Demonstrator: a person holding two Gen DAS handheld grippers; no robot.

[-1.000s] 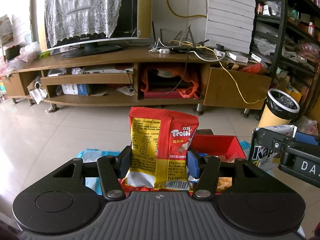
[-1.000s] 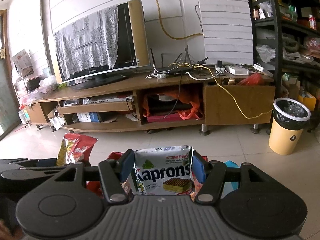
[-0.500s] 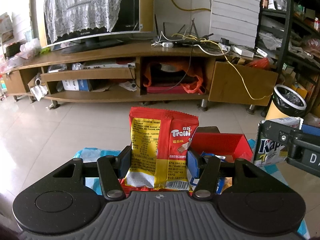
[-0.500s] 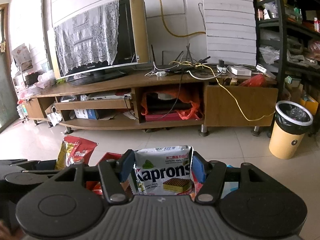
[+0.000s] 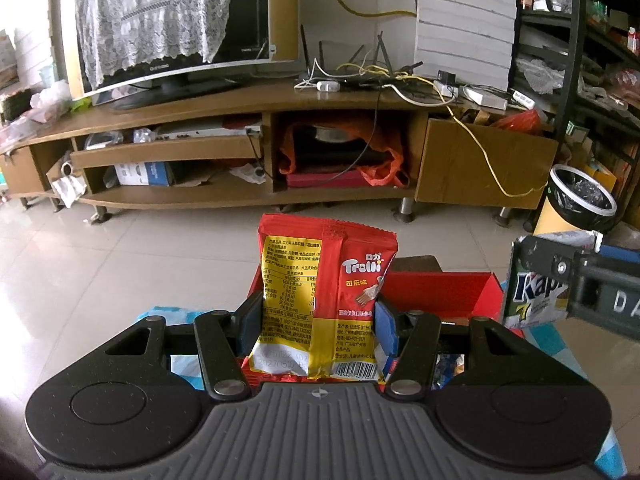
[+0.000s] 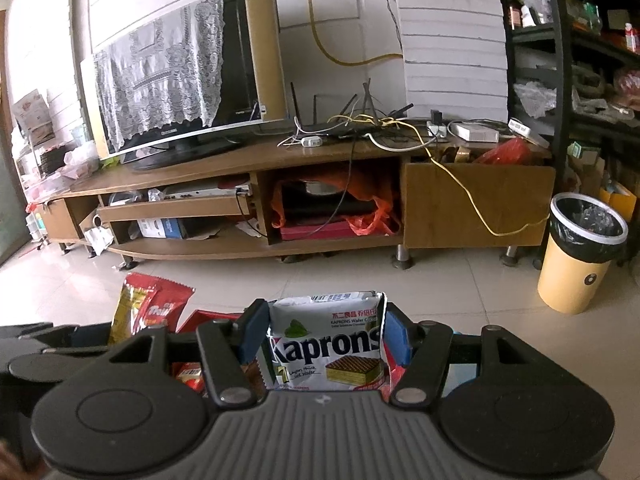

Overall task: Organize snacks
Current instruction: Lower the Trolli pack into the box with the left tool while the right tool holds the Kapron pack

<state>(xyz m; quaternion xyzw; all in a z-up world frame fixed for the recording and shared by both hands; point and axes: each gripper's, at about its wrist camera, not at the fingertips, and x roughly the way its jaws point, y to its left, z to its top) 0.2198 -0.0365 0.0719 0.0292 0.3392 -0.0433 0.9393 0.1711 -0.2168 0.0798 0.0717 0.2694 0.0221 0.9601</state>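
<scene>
Across the upper half of both views runs a long wooden TV stand (image 5: 248, 120), the largest thing in sight, with a television (image 6: 180, 80) at upper left half draped in white lace; its bezel lettering is too small to read. A tangle of cables and a router (image 5: 372, 76) sits at top centre of the stand, and an orange plastic bag (image 5: 384, 160) fills its middle compartment. At the right edge a yellow bin (image 6: 576, 256) with a black liner stands on the tiled floor, beside dark shelving (image 6: 580, 60).

Low in the left wrist view, a red box (image 5: 444, 292) lies open behind the left gripper (image 5: 318, 320), on a blue patterned cloth (image 5: 548, 344). That gripper is clamped on a red-and-yellow Trolli bag (image 5: 324, 296), held upright at frame centre, back panel forward, with a barcode at its lower edge and Chinese print. At lower centre of the right wrist view, the right gripper (image 6: 324, 336) pinches a white Kaprons wafer pack (image 6: 328, 344), upright, reading "Kaprons" and "KAPRONS Wafer", with a wafer picture.

Compared with a second ago, both packets sit unchanged in their grips, while the left view now shows more of the red box and the Kaprons pack sits slightly higher at the right edge.
</scene>
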